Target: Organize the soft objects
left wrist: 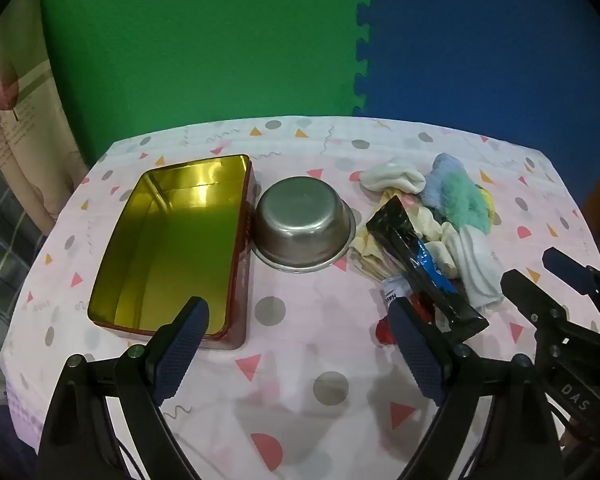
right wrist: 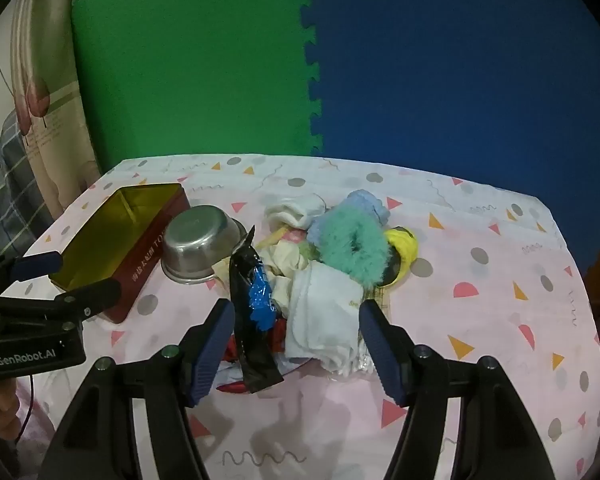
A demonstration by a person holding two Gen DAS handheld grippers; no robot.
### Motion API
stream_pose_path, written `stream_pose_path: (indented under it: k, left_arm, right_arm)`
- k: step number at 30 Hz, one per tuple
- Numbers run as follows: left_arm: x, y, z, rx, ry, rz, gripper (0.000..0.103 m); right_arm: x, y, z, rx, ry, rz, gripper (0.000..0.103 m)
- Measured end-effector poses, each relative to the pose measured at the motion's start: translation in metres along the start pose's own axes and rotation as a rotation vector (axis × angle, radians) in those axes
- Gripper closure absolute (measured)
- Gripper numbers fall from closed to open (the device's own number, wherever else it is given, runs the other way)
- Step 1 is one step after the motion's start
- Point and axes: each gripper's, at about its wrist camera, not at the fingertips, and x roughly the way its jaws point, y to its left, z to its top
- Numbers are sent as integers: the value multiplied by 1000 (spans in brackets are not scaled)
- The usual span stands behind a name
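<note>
Right now both tools hang above the bench [left wrist: 300,400], which is covered by a pale pink cloth printed with triangles, dots and squiggles. The left hand-held gripper [left wrist: 298,344] has its blue-padded jaws spread wide with nothing between them, poised over bare cloth just in front of the open tin box [left wrist: 172,248], whose gold inside holds nothing. An upturned steel bowl [left wrist: 304,224] sits just beside the tin on its right. The right hand-held gripper [right wrist: 296,340] also stands wide apart, its jaws to either side of the near end of the pile of soft objects [right wrist: 328,264] without pressing on anything. In that pile a folded white cloth [right wrist: 324,320] lies nearest, with a fluffy green scrunchie [right wrist: 352,252] behind it, a light blue fuzzy piece [right wrist: 368,204] and a white sock [right wrist: 300,208] farther back, and a yellow item [right wrist: 402,242] at the right edge. A black and blue packet [right wrist: 252,312] lies across the pile's left side, over something red. Green and blue foam mats form the backdrop.
</note>
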Motion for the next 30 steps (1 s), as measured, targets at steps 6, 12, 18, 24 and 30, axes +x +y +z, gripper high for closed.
stream_pose_path:
  k: [6, 12, 18, 24, 30]
  left_arm:
    - [-1, 0, 0, -3, 2, -4, 14]
    - [1, -2, -2, 2, 5, -7, 14]
    - [3, -3, -2, 0, 7, -4, 14]
    - [3, -2, -3, -2, 9, -5, 14]
    - [2, -2, -4, -3, 9, -6, 14]
  right_arm:
    - [-3, 0, -1, 4, -10, 5, 37]
    - [2, 1, -2, 14, 5, 2, 37]
    - [0, 1, -2, 12, 10, 7, 37]
    - [-1, 2, -2, 13, 12, 7, 37]
    - [-2, 2, -3, 12, 11, 7, 37]
